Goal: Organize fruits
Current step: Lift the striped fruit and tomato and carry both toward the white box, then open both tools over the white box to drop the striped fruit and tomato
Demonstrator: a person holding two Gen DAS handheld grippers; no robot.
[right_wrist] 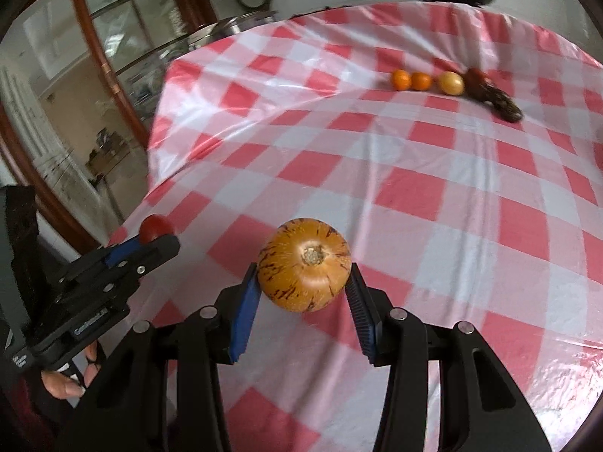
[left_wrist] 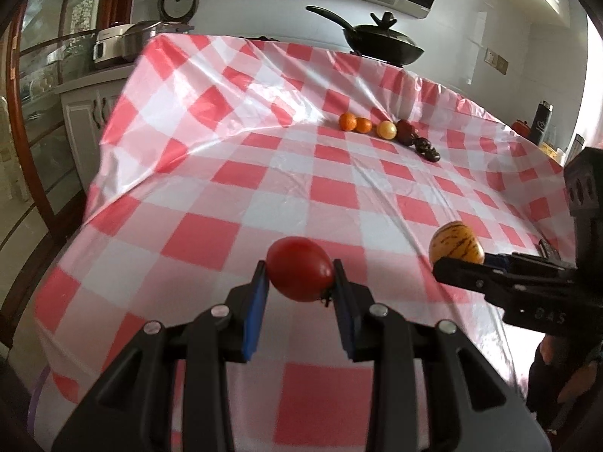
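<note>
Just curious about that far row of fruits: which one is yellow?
The yellow fruit is third from the left, between the two oranges and the dark red fruits.

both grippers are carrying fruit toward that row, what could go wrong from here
The red tomato is pinched only at the left gripper tips, so it may slip or bruise. The round striped yellow fruit in the right gripper could roll once released. Either one might knock the fruit row out of line.
</note>
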